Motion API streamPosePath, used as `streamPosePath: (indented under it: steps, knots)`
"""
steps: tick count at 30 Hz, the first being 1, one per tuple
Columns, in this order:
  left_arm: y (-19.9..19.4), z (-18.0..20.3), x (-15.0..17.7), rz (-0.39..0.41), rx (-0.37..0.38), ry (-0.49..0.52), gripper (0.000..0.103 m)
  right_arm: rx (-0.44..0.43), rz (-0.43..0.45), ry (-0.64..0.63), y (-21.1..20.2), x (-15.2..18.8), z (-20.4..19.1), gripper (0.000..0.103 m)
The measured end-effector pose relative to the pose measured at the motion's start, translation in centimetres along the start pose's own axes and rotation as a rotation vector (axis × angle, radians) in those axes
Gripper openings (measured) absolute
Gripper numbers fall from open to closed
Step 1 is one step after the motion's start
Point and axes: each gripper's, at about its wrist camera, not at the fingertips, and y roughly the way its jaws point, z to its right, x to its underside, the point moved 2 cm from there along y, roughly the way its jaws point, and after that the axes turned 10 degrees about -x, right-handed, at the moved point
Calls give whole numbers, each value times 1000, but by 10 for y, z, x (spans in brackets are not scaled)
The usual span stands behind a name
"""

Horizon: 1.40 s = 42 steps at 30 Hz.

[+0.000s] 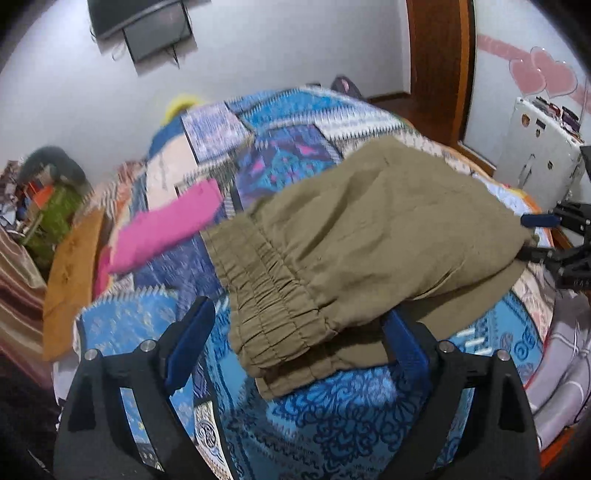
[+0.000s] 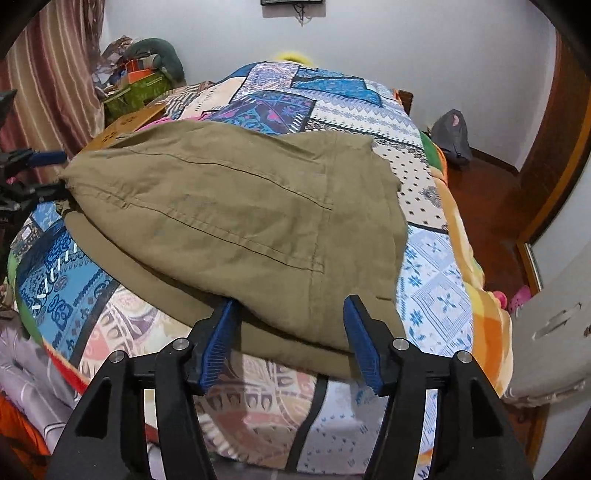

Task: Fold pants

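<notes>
Left wrist view shows no writing or brand that can be read; the stickers on the white fridge (image 1: 543,147) at the right are too small to make out. The left gripper (image 1: 299,339) has its blue fingers spread wide, with the gathered waistband of the khaki pants (image 1: 369,229) lying between and beyond them, nothing clamped. The pants lie folded over on the patchwork bedspread (image 1: 332,413), one layer on another. A pink cloth (image 1: 166,229) lies on the bedspread to the left of the pants, blurred. At the far right edge the right gripper (image 1: 535,236) sits at the pants' far end; whether it pinches the cloth cannot be told from here.

In the right wrist view, the right gripper (image 2: 291,339) is wide apart, its fingers at the near edge of the pants (image 2: 229,214), one finger on top of the lower layer. The left gripper (image 2: 55,173) is partly cut off at the left edge.

A dark screen (image 1: 144,26) hangs on the pale wall, a striped curtain (image 2: 48,74) hangs at the left, and pink hearts (image 1: 543,70) decorate the wall above the fridge.
</notes>
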Motion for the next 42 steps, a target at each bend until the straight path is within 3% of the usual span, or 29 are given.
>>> streamPosePath:
  steps: [2,6,8,10,12,15,23,28,34,39,42]
  knots:
    - [-4,1,-3,32,-18,5,84,-23,18,-34,-1,-1,-6,56]
    - [-5,10,-9,49,-7,41,57,-21,31,-69,1,-3,-13,56]
    - [-4,15,-12,52,6,54,43,-49,45,-53,0,-5,-12,49]
    - [-3,17,-14,54,9,51,36,-67,46,-47,1,-8,-12,31]
    - [-3,17,-15,56,25,46,21,-68,46,-58,3,-9,-15,18]
    - [-7,20,-16,63,30,52,9,-52,68,-97,1,-11,-23,11]
    - [-24,10,-12,66,92,26,8,-78,147,-100,-24,-13,-27,8]
    - [-26,14,-2,40,124,43,9,-94,121,-89,-25,-7,-26,8]
    - [-24,19,12,-16,147,56,17,-132,68,-35,-16,7,-22,13]
    - [-42,8,15,2,203,29,17,-112,113,-52,-36,6,-24,13]
    - [-49,1,18,2,214,0,17,-153,148,-36,-49,1,-24,14]
